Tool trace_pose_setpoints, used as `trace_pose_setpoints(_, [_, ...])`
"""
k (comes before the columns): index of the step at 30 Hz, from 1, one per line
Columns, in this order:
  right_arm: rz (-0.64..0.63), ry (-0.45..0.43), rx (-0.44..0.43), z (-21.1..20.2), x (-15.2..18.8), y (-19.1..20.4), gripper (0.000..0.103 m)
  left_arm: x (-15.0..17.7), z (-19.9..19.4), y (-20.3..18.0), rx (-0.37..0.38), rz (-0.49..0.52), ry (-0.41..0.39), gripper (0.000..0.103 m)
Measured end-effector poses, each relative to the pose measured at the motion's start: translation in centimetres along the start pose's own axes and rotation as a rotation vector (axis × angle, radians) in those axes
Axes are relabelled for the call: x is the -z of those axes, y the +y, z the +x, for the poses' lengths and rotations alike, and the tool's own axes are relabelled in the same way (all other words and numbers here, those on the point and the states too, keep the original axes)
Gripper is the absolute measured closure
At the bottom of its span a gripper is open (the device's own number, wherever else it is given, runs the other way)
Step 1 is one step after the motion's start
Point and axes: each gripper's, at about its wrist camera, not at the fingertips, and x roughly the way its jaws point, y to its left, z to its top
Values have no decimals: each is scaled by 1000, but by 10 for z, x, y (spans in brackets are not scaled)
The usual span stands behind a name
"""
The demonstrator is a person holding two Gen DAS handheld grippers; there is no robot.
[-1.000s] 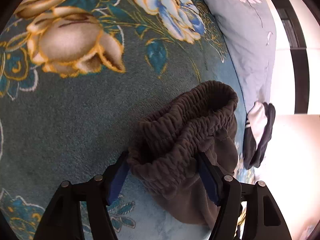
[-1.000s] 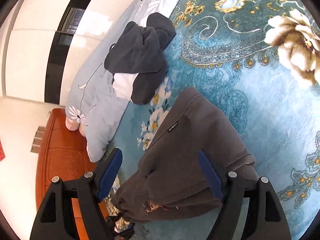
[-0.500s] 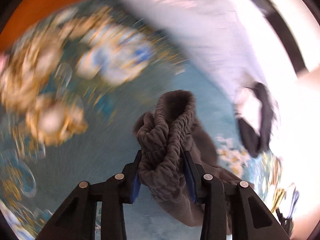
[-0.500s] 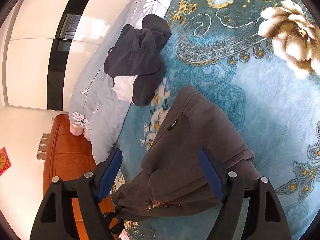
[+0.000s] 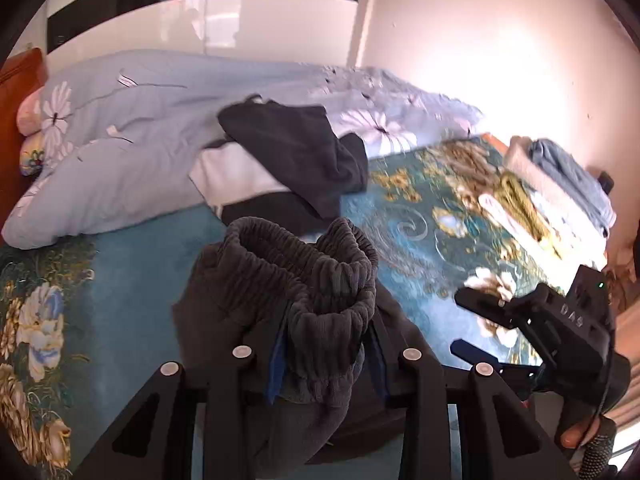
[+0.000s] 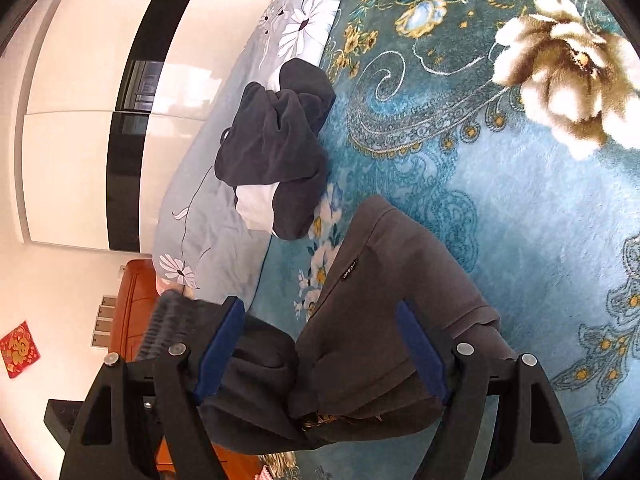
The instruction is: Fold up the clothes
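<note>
A: Grey sweatpants (image 5: 280,300) bunched on the teal floral blanket (image 5: 132,264), just in front of the dark hoodie (image 5: 296,152). Left tongs (image 5: 326,354) closing, clamped on the ribbed waistband.

B: Right tongs (image 6: 320,348) spread wide over the pant legs, not squeezing.

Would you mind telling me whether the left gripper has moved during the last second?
Yes. The left gripper, its fingers closing on the grey waistband, has swung from facing the floral blanket up toward the quilt and wall.
</note>
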Motion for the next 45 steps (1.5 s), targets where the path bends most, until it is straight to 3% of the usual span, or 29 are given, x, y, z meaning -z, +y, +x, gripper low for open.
trace_pose_setpoints(5, [103,-56,-58,-10,-6,-17,23,26,41,-43,1,89,151,66])
trace_pose_setpoints(8, [140,-73,-84,-11,-9,-22,23,32,47,-48,20,112,194,59])
trace_pose_setpoints(10, [144,-70,-81,-9,-11,-23,23,31,42,-43,103,78,205,33])
trace_pose_setpoints(13, [138,-61,-74,-5,-12,-23,23,25,31,-34,196,24,199,30])
trace_pose_setpoints(16, [129,-57,-66,-2,-12,-23,23,18,10,-15,216,-24,148,30])
trace_pose_setpoints(19, [109,-45,-48,0,-12,-20,23,18,-10,27,166,-145,69,28])
trace_pose_setpoints(20, [96,-37,-41,1,-12,-19,23,21,-10,42,109,-180,67,27])
trace_pose_setpoints(22, [49,16,3,12,-9,-13,23,28,-3,70,-18,-235,92,27])
trace_pose_setpoints(24, [-6,84,69,25,-3,-6,23,41,10,90,-83,-271,157,27])
trace_pose_setpoints(27, [-133,224,190,54,13,8,24,64,26,102,-91,-297,231,27])
trace_pose_setpoints(30, [-262,323,276,77,30,21,23,76,31,94,-79,-271,243,27])
trace_pose_setpoints(35, [-304,340,302,87,36,24,24,76,32,80,-33,-216,253,27])
trace_pose_setpoints(37, [-333,324,311,86,37,29,33,77,32,81,-26,-218,251,27])
trace_pose_setpoints(39, [-385,275,302,79,39,42,62,76,26,88,20,-258,239,27])
trace_pose_setpoints(43, [-420,167,114,47,39,58,68,67,1,106,157,-352,167,27])
trace_pose_setpoints(45, [-393,87,49,28,35,58,69,63,-9,109,175,-354,132,27])
